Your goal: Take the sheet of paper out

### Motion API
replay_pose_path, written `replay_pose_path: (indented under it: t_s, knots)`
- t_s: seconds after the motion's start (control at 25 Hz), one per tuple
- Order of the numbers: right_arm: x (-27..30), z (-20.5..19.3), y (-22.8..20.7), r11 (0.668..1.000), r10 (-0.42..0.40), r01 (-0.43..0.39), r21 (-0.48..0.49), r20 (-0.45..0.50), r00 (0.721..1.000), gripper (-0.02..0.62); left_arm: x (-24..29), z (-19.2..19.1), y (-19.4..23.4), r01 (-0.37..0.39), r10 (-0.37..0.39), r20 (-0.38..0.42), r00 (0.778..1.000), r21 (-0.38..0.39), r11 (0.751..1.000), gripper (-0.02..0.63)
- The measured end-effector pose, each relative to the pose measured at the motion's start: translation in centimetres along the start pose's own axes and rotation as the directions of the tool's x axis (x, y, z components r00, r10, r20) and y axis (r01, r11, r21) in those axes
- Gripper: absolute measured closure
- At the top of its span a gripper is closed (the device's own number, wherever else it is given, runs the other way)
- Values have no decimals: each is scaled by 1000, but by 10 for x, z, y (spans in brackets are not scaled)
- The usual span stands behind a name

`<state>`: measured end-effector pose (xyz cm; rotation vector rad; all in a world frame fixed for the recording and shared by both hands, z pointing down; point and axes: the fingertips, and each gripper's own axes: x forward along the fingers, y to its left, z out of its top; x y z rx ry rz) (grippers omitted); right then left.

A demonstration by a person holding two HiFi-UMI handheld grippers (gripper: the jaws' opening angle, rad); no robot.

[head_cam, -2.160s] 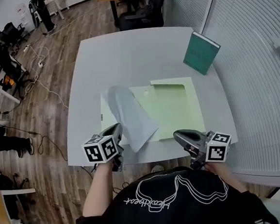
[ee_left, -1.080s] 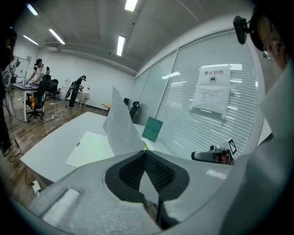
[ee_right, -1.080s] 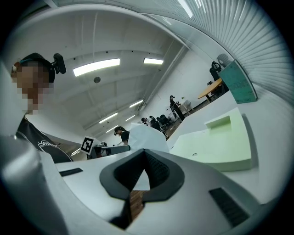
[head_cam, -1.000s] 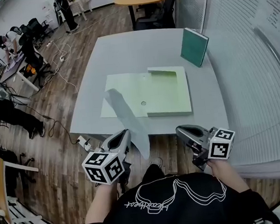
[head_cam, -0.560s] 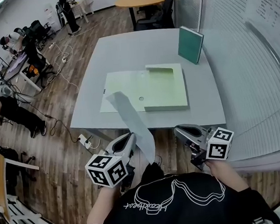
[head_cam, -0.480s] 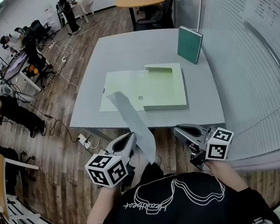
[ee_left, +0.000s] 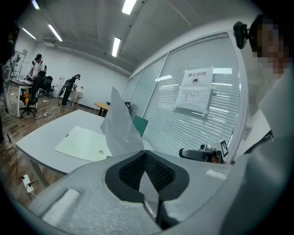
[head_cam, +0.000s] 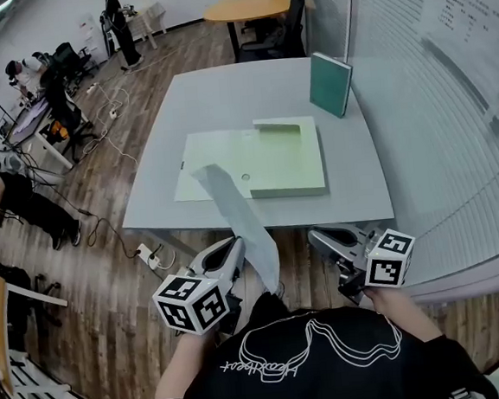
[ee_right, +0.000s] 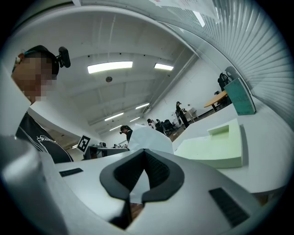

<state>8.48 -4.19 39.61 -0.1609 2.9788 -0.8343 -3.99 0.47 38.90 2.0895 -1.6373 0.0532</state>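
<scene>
White paper sheet (head_cam: 236, 214), clamped in jaws of left gripper (head_cam: 234, 246)

The right tongs (ee_right: 144, 152) have their tips together with nothing pinched, and a white sheet of paper (ee_right: 149, 137) stands up just beyond them. To the right, a pale green folder (ee_right: 216, 148) lies on the grey worktop (ee_right: 271, 156), with a teal book (ee_right: 240, 97) upright behind it.

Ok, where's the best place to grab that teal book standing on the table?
Probably the teal book by its top edge, coming down from above with the jaws across its thin thickness. It stands upright on the table, so only that narrow edge fits between them.
</scene>
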Motion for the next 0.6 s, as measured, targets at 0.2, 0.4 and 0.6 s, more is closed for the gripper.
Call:
replay_pose_path:
  t_s: [0.2, 0.4, 0.6]
  knots:
    - [-5, -5, -1, 1000, -1, 1, 1, -8, 1000, 586, 0, -5, -4, 2, -1, 4, 1000, -5, 1000, 594]
    - [-7, -8, -1, 1000, -3, 3, 7, -12, 1000, 586, -3, -8, -6, 3, -3, 6, 1000, -10, 1000, 594]
    - [-6, -9, 2, 1000, 7, -7, 8, -18, 1000, 586, -5, -11, -8, -4, 4, 2, 1000, -6, 1000, 594]
